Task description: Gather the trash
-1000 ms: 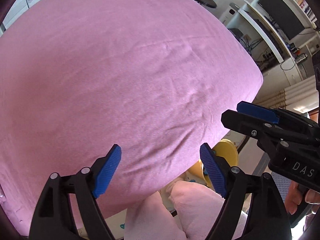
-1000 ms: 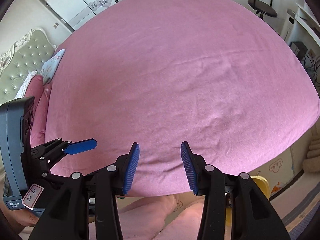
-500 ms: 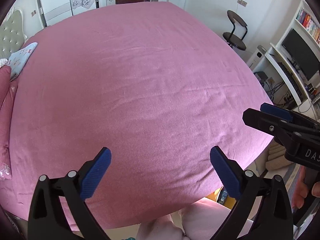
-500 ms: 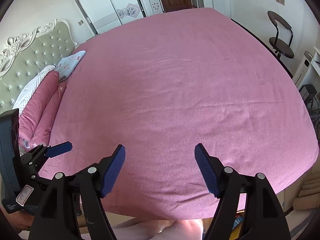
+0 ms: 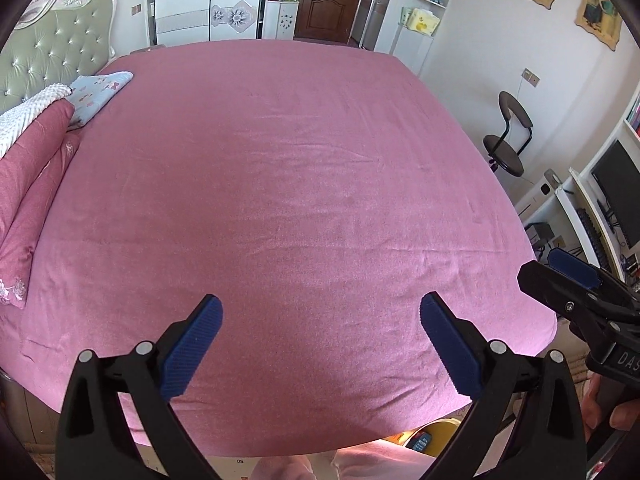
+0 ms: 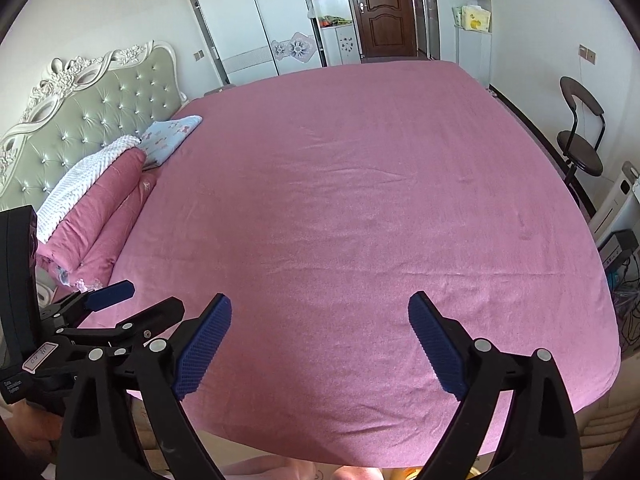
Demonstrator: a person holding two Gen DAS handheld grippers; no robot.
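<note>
A big bed with a plain pink sheet fills both views, and no trash shows on the sheet. At the head of the bed stands a grey-green padded headboard with a white carved frame. Pink pillows lie at that end, with a white bumpy blanket on top and a small blue pillow beside them. Past the far side of the bed are white wardrobe doors with flower shapes and a brown door. A black chair stands off the foot side of the bed, near a desk with a dark screen.

The left gripper hangs over the near edge of the bed, its blue pads far apart with nothing between them. The right gripper hangs there too; its jaws are opening and nothing is between them (its body shows the letters "DAS"). A yellow bin peeks out under the near edge of the bed.
</note>
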